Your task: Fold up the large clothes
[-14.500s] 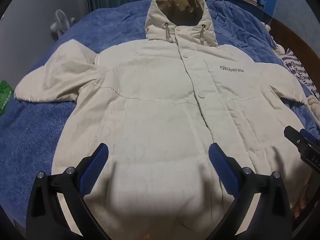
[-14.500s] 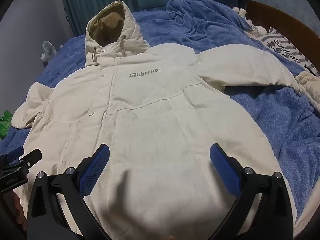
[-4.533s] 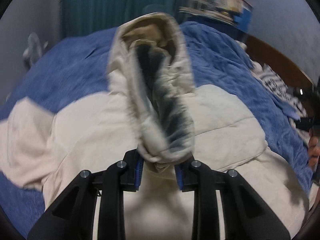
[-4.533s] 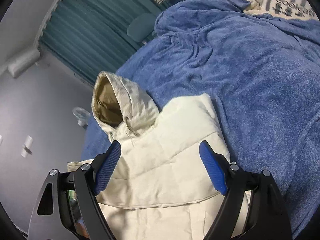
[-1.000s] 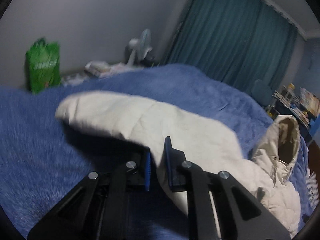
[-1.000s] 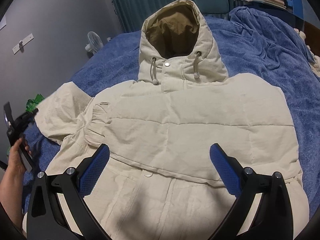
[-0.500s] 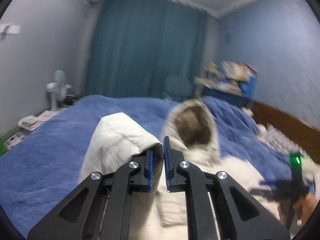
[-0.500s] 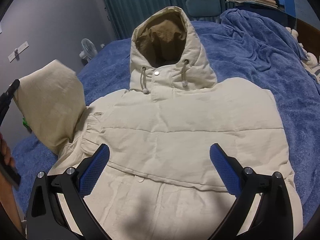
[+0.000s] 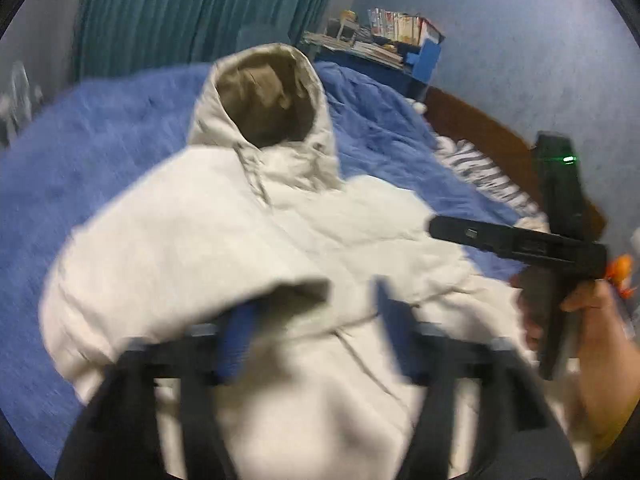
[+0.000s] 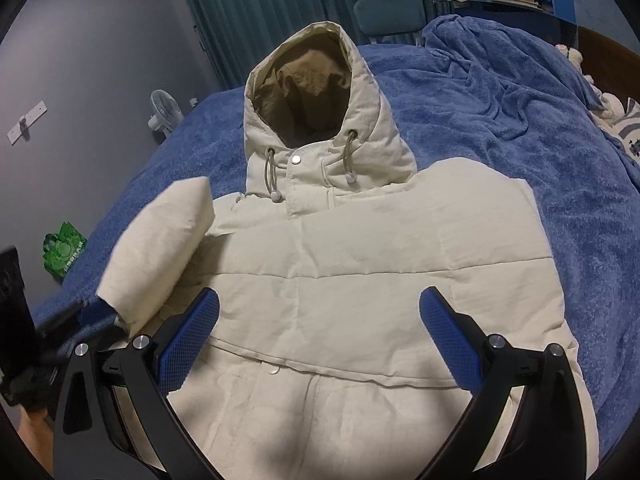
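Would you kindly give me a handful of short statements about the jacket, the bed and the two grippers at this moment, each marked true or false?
1. The jacket lies on a blue blanket. True.
2. The hood is folded flat under the body of the jacket. False: it stands open at the top, its tan lining showing.
3. The right gripper is shut on the hem. False: its fingers stand wide apart and hold nothing.
4. The left sleeve is raised, tilting over the jacket's body. True.
5. The left gripper has its jaws opening beside the sleeve's cuff. True.
6. The curtains are red. False: they are teal.
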Demonstrator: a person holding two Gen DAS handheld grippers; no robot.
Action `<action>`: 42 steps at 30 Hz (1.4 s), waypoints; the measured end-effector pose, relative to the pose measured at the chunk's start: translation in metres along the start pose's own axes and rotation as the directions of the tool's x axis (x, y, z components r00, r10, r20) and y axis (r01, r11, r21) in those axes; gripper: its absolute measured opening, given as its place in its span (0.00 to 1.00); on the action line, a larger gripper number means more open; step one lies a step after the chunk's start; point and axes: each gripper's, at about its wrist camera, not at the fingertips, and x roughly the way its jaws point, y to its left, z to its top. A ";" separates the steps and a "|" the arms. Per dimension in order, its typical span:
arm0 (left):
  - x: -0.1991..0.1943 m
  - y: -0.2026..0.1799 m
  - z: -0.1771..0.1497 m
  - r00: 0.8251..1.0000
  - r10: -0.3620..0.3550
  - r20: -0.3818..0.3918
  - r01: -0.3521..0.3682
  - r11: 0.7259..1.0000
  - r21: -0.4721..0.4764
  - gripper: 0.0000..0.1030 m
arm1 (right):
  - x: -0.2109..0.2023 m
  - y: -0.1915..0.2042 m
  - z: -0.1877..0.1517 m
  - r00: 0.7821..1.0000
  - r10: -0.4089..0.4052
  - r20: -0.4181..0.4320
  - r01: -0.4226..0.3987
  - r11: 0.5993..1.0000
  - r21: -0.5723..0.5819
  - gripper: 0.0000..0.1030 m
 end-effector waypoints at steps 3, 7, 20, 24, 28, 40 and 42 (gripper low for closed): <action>-0.020 -0.005 -0.003 0.998 0.064 0.011 -0.064 0.998 0.003 0.69 | -0.005 0.006 0.002 1.000 -0.001 -0.002 0.001 1.000 -0.002 0.94; -0.059 0.014 -0.005 0.985 0.161 0.055 -0.157 0.985 -0.075 0.70 | -0.021 0.039 0.001 0.999 -0.007 0.035 0.011 0.994 -0.113 0.94; -0.085 0.166 -0.050 0.875 0.472 -0.110 -0.476 0.792 -0.382 0.70 | 0.011 0.186 -0.048 0.998 0.050 0.044 -0.019 0.852 -0.523 0.94; -0.078 0.185 -0.059 0.863 0.481 -0.155 -0.500 0.768 -0.400 0.70 | 0.037 0.209 -0.059 0.999 0.028 0.044 0.002 0.821 -0.570 0.89; -0.067 0.190 -0.059 0.872 0.460 -0.168 -0.487 0.782 -0.389 0.70 | 0.063 0.226 -0.071 0.998 -0.045 0.050 0.067 0.755 -0.652 0.83; -0.058 0.178 -0.053 0.902 0.405 -0.147 -0.430 0.816 -0.387 0.70 | 0.067 0.218 -0.066 0.990 -0.075 0.122 0.137 0.741 -0.657 0.16; -0.056 0.173 -0.052 0.908 0.394 -0.141 -0.418 0.828 -0.375 0.70 | 0.060 0.209 -0.055 0.990 -0.061 0.127 0.126 0.790 -0.601 0.15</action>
